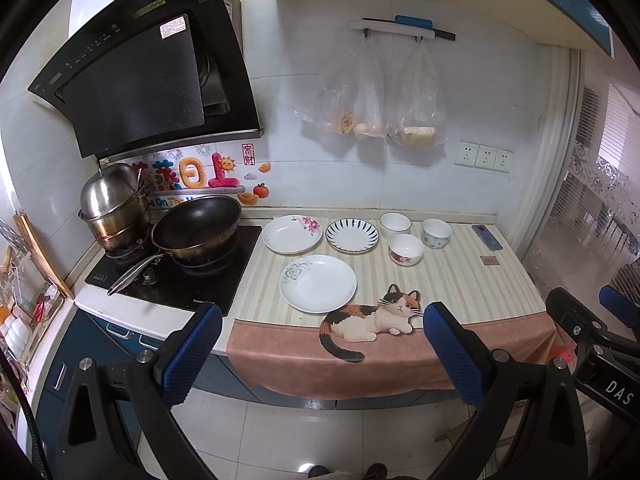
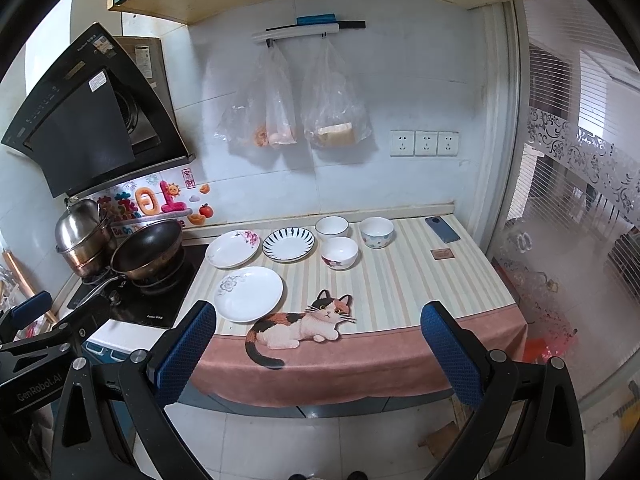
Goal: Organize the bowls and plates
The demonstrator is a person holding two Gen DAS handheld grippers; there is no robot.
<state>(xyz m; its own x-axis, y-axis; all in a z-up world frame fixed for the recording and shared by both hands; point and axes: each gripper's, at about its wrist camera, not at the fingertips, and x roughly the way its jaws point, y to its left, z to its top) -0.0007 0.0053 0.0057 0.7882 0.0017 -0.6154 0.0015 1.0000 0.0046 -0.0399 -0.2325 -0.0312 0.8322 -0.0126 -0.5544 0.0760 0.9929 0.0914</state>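
Observation:
Three plates lie on the striped counter mat (image 1: 448, 280): a white plate with a grey flower (image 1: 317, 283) (image 2: 248, 293) nearest me, a pink-flowered plate (image 1: 292, 233) (image 2: 233, 248) behind it, and a blue-striped plate (image 1: 352, 235) (image 2: 288, 244). Three bowls stand to their right: a white one (image 1: 395, 224) (image 2: 331, 227), a flowered one (image 1: 406, 249) (image 2: 339, 252) and a dotted one (image 1: 437, 233) (image 2: 376, 232). My left gripper (image 1: 322, 322) and right gripper (image 2: 318, 320) are open and empty, held off the counter's front edge.
A wok (image 1: 197, 227) and a steel steamer pot (image 1: 112, 208) sit on the stove at the left. A phone (image 1: 487, 237) and a small brown card (image 1: 489, 260) lie at the counter's right end. Plastic bags (image 1: 372, 96) hang on the wall. A glass partition (image 2: 580, 220) stands at the right.

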